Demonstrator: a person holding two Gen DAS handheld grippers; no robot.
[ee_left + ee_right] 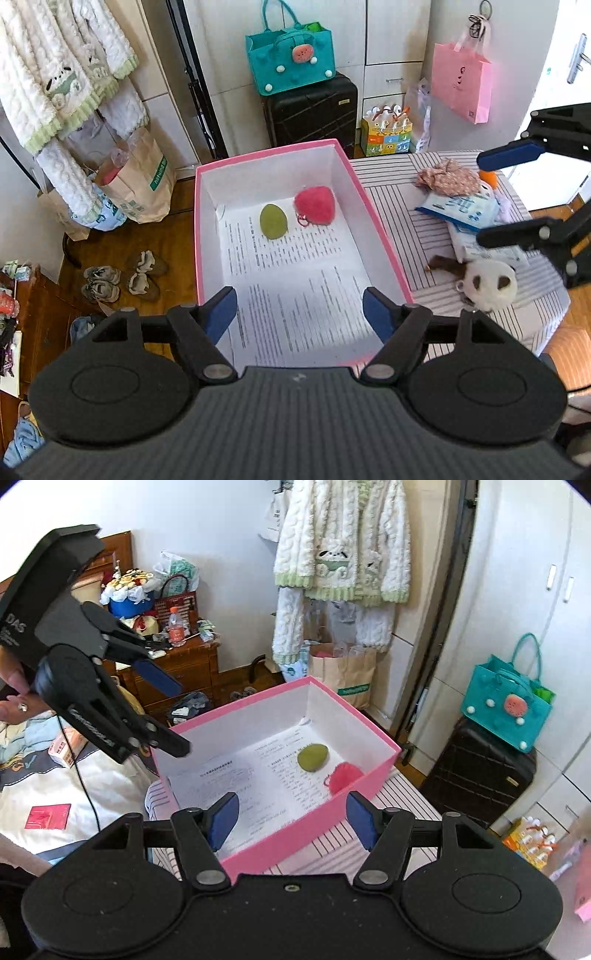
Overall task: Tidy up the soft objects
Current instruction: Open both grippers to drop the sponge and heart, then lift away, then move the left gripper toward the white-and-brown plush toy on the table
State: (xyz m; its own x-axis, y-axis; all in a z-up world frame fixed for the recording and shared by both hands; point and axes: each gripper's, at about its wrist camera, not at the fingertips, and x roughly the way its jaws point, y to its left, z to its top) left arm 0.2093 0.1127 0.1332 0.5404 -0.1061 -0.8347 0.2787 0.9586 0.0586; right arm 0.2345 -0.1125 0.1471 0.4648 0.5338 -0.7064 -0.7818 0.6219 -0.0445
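A pink box (380,221) with a white inside and a printed sheet on its floor stands on a striped table (417,236). Inside, at the far end, lie a green egg-shaped soft toy (273,221) and a fluffy pink one (316,205); the right wrist view also shows the green toy (313,757) and the pink toy (345,777). My left gripper (300,314) hovers open and empty over the box's near end. My right gripper (293,819) is open and empty above the box's rim (295,834). A panda plush (487,284) and a floral fabric piece (447,177) lie on the table.
Tissue packs (458,208) sit beside the panda. A teal bag (291,59) rests on a black suitcase (314,110); a pink bag (461,85) hangs by the cupboard. Paper bags (144,184) and shoes (122,280) are on the floor. A wooden dresser (177,668) and bedding (55,794) lie left.
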